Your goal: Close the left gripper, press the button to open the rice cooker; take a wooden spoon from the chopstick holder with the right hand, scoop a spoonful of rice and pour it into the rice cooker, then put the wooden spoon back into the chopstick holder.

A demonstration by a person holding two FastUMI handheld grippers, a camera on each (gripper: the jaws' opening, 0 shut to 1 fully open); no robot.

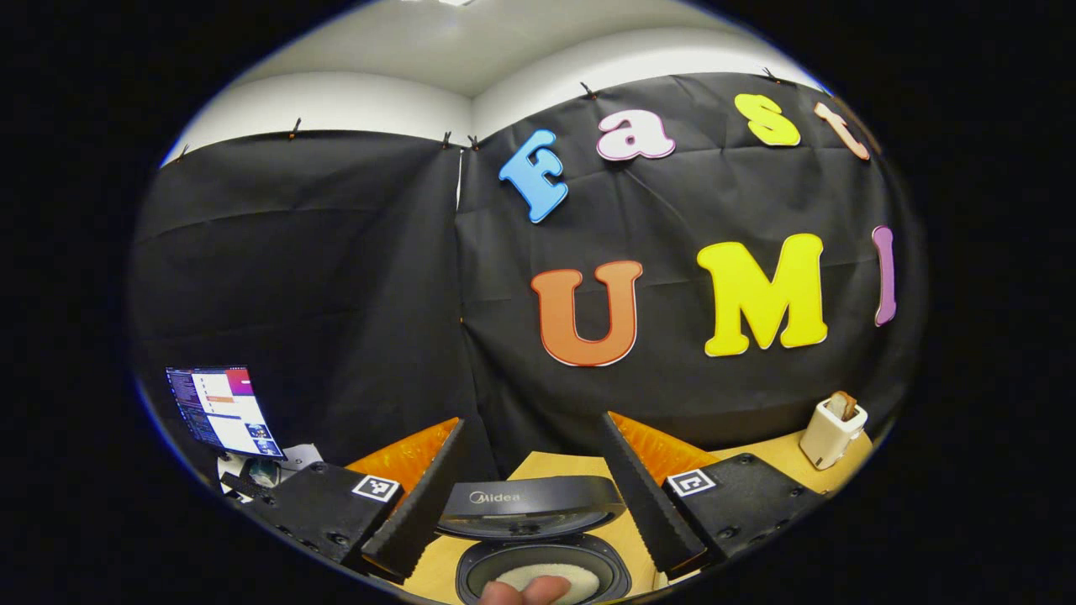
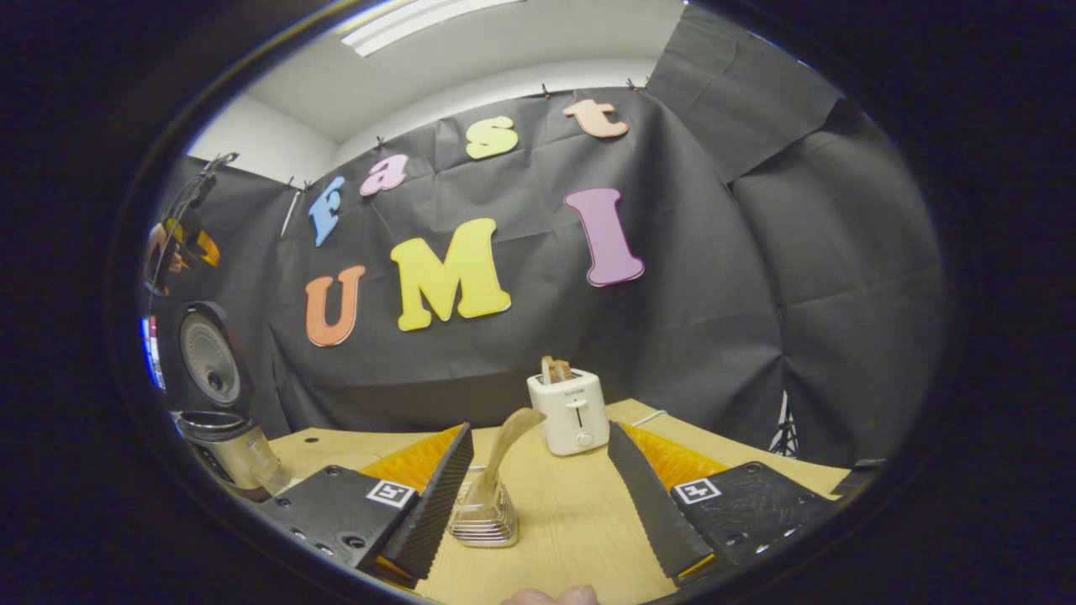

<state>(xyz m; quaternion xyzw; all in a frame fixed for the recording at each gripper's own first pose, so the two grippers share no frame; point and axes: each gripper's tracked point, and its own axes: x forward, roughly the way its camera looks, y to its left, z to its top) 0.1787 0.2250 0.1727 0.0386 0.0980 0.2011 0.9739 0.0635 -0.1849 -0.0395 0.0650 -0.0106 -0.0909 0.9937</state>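
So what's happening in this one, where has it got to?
A person holds a gripper in each hand at a wooden table. The rice cooker stands open, lid up, with rice in its pot, in front of the open left gripper. The wooden spoon sits in the wire chopstick holder, between the fingers of the open right gripper, which do not press on it. A white toaster stands behind.

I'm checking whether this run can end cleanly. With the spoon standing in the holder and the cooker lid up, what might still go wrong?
1. The wooden spoon leans in the small chopstick holder, and the open right gripper sits close around it; a careless withdrawal might tip the holder.
2. The rice cooker stands open with rice inside, right under the open left gripper, which might bump the raised lid.
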